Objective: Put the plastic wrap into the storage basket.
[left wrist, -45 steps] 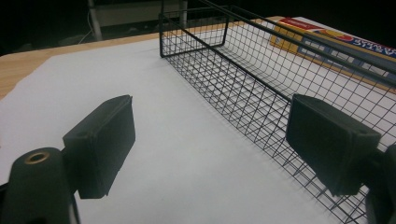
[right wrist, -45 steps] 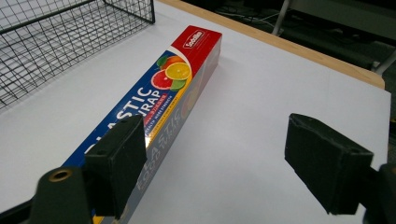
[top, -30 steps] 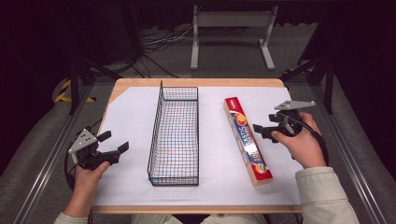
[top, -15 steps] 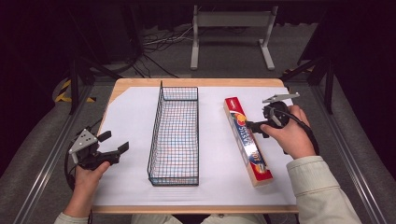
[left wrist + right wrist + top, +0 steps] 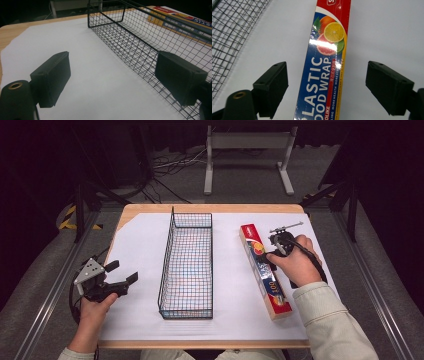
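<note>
A long box of plastic food wrap (image 5: 265, 270) lies on the white paper at the right, red and blue with citrus fruit printed on it. My right gripper (image 5: 268, 255) hangs over its middle, pointing down. In the right gripper view the box (image 5: 324, 70) runs between the two black jaws; they have just been opening and stand apart on either side without touching it. My left gripper (image 5: 122, 272) rests at the table's left, open with nothing in it, pointing at the black wire basket (image 5: 165, 265). The left gripper view shows the basket's wall (image 5: 130, 45) just ahead.
White paper (image 5: 140, 250) covers the wooden table (image 5: 210, 208). The basket stands lengthwise in the middle, between the two hands. Off the table's far edge, a metal stand (image 5: 247, 150) and cables sit on the dark floor.
My right hand has moved left and a little down, from beside the box to over it. Its jaws stand wider. The left hand has stayed put.
</note>
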Demonstrator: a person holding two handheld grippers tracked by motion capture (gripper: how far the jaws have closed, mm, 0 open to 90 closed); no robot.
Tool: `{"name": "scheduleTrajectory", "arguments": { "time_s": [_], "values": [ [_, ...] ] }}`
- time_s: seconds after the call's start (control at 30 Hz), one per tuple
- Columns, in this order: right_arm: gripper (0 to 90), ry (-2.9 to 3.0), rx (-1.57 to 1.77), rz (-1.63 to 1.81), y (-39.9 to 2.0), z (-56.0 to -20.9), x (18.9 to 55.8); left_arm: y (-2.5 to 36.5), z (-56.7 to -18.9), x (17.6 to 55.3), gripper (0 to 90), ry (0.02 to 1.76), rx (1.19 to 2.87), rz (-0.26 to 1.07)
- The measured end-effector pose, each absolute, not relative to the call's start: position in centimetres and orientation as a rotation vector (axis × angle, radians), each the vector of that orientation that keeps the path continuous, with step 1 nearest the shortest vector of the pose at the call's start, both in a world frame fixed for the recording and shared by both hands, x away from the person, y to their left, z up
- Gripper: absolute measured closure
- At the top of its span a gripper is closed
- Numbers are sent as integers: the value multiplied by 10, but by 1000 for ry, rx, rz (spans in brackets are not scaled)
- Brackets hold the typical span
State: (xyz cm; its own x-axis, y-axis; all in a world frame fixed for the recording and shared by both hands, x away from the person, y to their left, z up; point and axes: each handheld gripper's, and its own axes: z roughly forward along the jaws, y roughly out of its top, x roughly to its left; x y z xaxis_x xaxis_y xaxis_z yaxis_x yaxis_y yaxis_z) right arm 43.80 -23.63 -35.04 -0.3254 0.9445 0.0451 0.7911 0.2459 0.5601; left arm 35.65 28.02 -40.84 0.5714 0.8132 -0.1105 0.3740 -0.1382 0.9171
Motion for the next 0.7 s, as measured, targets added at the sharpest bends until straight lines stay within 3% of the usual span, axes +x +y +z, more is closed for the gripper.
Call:
{"name": "scheduleTrajectory", "arguments": {
  "time_s": [0.7],
  "values": [
    [132, 2275, 1782, 456, -222, -393, 452, 279, -410, 358, 144, 991, 1758, 499]
  ]
}}
